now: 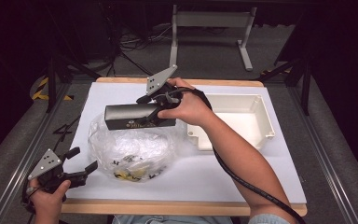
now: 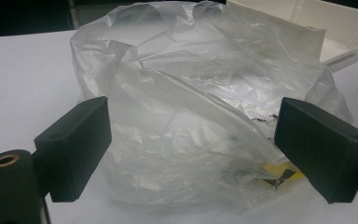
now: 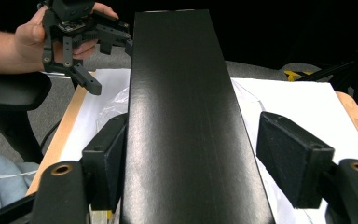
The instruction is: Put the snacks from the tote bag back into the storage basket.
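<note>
A long black box (image 1: 130, 116) hangs in the air over the back of a crumpled clear plastic bag (image 1: 130, 151). My right gripper (image 1: 151, 114) is shut on the box's right end. In the right gripper view the box (image 3: 182, 116) runs away between the two pads of that gripper (image 3: 191, 158). The bag holds some yellow and black items near its front. My left gripper (image 1: 85, 161) rests open at the table's front left corner, short of the bag. Through its spread jaws (image 2: 191, 154) the bag (image 2: 191, 107) looms close, untouched.
An empty white plastic tray (image 1: 261, 116) sits at the right of the white table sheet (image 1: 242, 177). Its corner also appears past the bag (image 2: 340, 28). The left gripper (image 3: 109, 63) is visible far off in the right gripper view. A cable trails along the right forearm.
</note>
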The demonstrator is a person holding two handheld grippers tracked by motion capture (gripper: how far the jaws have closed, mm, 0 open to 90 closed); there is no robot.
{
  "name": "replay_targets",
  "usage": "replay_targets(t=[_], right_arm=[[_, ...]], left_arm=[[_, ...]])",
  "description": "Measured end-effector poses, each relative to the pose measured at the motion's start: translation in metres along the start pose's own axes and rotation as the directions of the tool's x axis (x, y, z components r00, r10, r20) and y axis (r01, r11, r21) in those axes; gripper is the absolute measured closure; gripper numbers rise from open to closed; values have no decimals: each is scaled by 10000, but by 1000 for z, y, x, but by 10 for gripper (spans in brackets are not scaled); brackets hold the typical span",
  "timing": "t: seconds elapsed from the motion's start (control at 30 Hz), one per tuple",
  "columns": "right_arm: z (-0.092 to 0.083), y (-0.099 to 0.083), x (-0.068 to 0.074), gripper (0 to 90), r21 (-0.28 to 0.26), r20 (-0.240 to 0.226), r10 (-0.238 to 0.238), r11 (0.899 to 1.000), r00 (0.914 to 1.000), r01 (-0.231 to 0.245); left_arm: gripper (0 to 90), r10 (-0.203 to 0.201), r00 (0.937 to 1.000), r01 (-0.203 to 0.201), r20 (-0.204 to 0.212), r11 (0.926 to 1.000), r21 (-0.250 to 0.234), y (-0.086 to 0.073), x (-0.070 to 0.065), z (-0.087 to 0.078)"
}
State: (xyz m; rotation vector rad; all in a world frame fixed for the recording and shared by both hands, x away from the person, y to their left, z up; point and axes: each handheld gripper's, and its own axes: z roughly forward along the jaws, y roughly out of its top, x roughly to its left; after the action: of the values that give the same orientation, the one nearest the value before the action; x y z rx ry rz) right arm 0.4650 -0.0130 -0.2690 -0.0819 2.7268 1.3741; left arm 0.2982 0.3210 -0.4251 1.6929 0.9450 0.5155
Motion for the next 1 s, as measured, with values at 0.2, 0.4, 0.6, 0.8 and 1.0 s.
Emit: replay_targets(t=[0.2, 0.4, 0.6, 0.8, 1.0], right_arm=[[-12, -1, 0, 290, 32, 179, -57, 10000, 9998, 56], [-28, -5, 0, 290, 72, 398, -126, 9999, 9991, 123], [-47, -11, 0, 288, 151, 641, -87, 9999, 9979, 78], [-62, -21, -1, 288, 168, 983, 52, 9998, 9951, -69], [-78, -27, -2, 288, 136, 1157, -115, 9999, 9932, 100]], left_arm=[[119, 1, 10000, -1, 2, 10000, -9, 0, 0, 0], [119, 2, 10000, -2, 30, 10000, 33, 0, 0, 1], [119, 2, 10000, -2, 2, 9999, 120, 0, 1, 0], [118, 7, 10000, -7, 0, 10000, 54, 0, 1, 2], [118, -14, 10000, 14, -8, 10000, 72, 0, 1, 2]])
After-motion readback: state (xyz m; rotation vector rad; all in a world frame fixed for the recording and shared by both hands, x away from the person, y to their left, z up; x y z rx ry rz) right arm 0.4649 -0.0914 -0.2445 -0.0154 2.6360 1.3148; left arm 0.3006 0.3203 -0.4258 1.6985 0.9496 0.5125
